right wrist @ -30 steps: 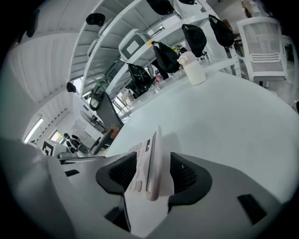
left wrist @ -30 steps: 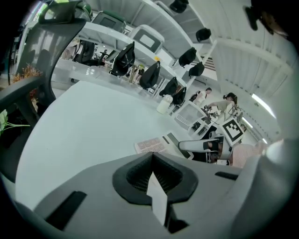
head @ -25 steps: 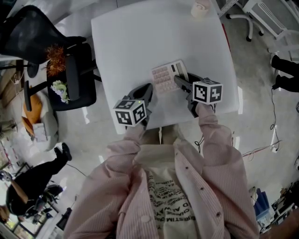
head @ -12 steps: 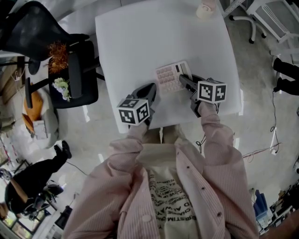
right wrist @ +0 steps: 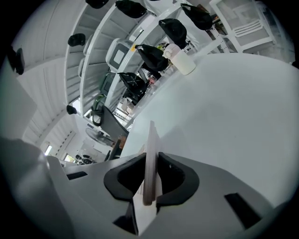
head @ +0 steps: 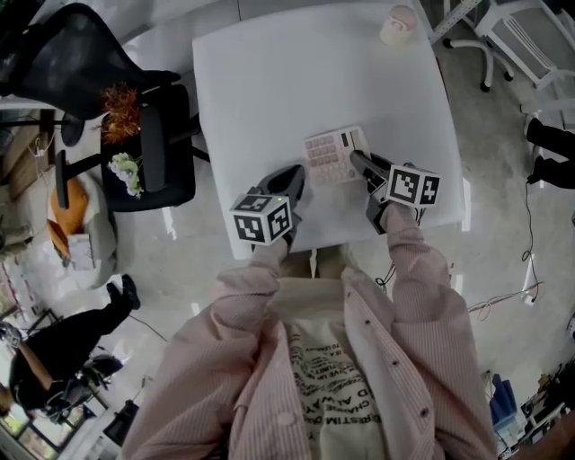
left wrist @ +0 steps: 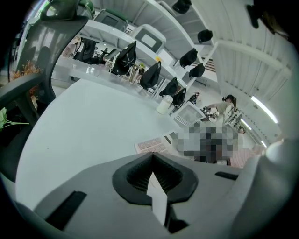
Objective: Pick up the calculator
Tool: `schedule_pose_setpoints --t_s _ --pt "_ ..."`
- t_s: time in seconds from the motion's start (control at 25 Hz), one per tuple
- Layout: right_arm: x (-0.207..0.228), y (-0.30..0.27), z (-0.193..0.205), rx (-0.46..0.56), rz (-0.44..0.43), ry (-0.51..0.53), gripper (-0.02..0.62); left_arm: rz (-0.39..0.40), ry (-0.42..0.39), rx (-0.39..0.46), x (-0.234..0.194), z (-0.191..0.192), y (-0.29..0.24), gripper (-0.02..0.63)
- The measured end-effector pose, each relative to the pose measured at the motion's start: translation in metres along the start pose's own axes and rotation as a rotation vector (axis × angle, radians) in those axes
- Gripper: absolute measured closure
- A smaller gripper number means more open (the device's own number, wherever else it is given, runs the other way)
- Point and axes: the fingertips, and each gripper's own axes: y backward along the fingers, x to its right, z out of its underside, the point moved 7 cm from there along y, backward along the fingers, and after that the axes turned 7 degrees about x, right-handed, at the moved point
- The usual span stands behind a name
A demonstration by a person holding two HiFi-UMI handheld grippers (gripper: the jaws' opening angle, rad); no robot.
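The calculator [head: 335,154], pale with pink keys, lies on the white table [head: 269,81] near its front edge. My right gripper [head: 362,165] is at the calculator's right end; its jaws are closing, and in the right gripper view the calculator [right wrist: 150,154] stands edge-on between the pads, which press on both faces. My left gripper [head: 294,182] rests on the table just left of the calculator, shut with nothing in it. From the left gripper view the calculator [left wrist: 152,145] shows beyond the closed jaws.
A small white cup [head: 396,24] stands at the table's far right corner. A black office chair [head: 153,153] is beside the table's left edge. The table's front edge runs just under both grippers.
The right gripper's jaws have closed in on the calculator's right end and the gripper has rolled a little. The left gripper has stayed where it was.
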Motion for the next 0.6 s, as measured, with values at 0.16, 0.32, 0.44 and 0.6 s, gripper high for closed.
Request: schedule_pose_setpoints --t_s 0.16,0.32,0.44,0.6 --pt "-0.006 0.004 0.002 0.025 -0.013 -0.032 0.532 0.007 -0.010 0.010 0.003 -0.003 0.006 0.604" --pt "-0.014 0.011 -0.002 0.066 -0.031 -0.069 0.533 0.013 -0.021 0.030 0.007 -0.013 0.014 0.604" --pt "-0.024 0.019 -0.004 0.084 -0.041 -0.070 0.532 0.019 -0.034 0.049 0.011 -0.019 0.022 0.604" --pt "-0.038 0.032 -0.011 0.126 -0.060 -0.083 0.533 0.038 -0.067 0.085 0.020 -0.030 0.033 0.604"
